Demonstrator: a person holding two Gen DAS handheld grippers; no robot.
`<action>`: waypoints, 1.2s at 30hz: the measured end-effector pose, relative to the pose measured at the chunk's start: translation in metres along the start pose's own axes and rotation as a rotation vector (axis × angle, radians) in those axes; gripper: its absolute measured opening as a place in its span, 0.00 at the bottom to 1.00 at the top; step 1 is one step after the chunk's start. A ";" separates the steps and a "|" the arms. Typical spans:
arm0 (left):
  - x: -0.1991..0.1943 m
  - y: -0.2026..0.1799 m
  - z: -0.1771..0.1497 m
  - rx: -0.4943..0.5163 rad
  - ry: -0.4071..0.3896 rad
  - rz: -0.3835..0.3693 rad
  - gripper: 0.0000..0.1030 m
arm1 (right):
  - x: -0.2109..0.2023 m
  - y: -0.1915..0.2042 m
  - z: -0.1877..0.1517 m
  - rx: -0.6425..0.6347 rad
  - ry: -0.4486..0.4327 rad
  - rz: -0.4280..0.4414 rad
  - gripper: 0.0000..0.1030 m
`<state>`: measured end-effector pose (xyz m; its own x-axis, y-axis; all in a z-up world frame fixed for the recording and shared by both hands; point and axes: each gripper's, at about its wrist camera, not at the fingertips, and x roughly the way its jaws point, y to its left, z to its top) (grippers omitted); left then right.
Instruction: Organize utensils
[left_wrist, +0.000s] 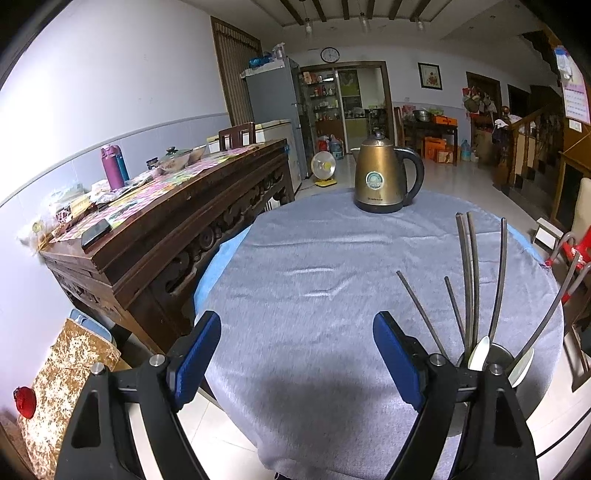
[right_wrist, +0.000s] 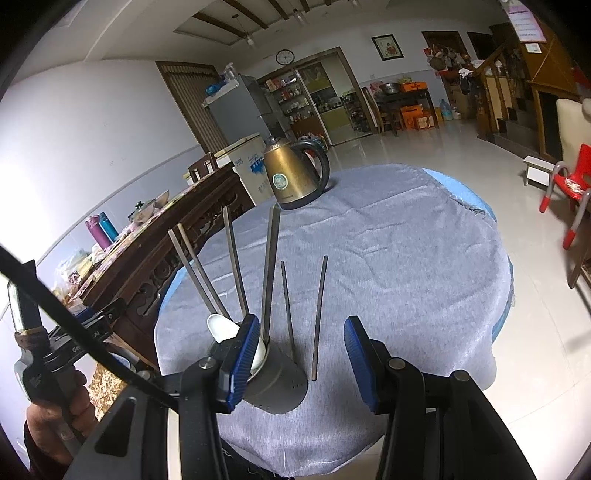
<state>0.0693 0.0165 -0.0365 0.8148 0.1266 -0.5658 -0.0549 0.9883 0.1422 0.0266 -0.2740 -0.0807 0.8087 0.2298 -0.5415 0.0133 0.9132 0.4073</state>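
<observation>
**On the round table, one holder kept all the cutlery**

On the near edge of the grey cloth (right_wrist: 388, 258) stood a grey cylindrical utensil holder (right_wrist: 280, 384), upright, with small holes near its base; out of it fanned dark chopsticks (right_wrist: 269, 266), seven by count in the right wrist view, their tips spread apart; two white spoons (right_wrist: 221, 326) sat bowl-up at the rim, one partly hidden behind a blue pad. The left wrist view showed the same holder (left_wrist: 498, 350) low at right, mostly hidden by the gripper body.

The right gripper (right_wrist: 299, 363) hung just over the holder with its jaws spread wide and nothing between them; the left gripper (left_wrist: 295, 362) was likewise wide apart and held nothing, over bare cloth to the holder's left.

One gold electric kettle (left_wrist: 382, 177) with a black handle stood at the far edge of the cloth, well apart from the holder.

The cloth covered a round table with a blue rim; beside it ran a carved dark wooden sideboard (left_wrist: 166, 229) carrying bottles, bowls and papers; beyond lay pale floor tiles, a grey fridge (left_wrist: 275, 107), a wall clock (left_wrist: 330, 54) and a red chair (right_wrist: 570, 181).
</observation>
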 end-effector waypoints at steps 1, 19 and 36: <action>0.001 0.000 -0.001 -0.001 0.002 0.000 0.82 | 0.000 -0.001 0.000 0.001 0.000 0.000 0.49; 0.020 -0.001 -0.007 0.007 0.055 0.017 0.82 | 0.011 -0.012 -0.004 0.040 0.029 -0.005 0.49; 0.057 0.001 -0.015 0.003 0.134 0.037 0.83 | 0.038 -0.035 -0.007 0.109 0.088 -0.021 0.49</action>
<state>0.1069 0.0258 -0.0809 0.7276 0.1730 -0.6638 -0.0811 0.9826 0.1671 0.0527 -0.2948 -0.1205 0.7527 0.2445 -0.6113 0.0969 0.8773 0.4701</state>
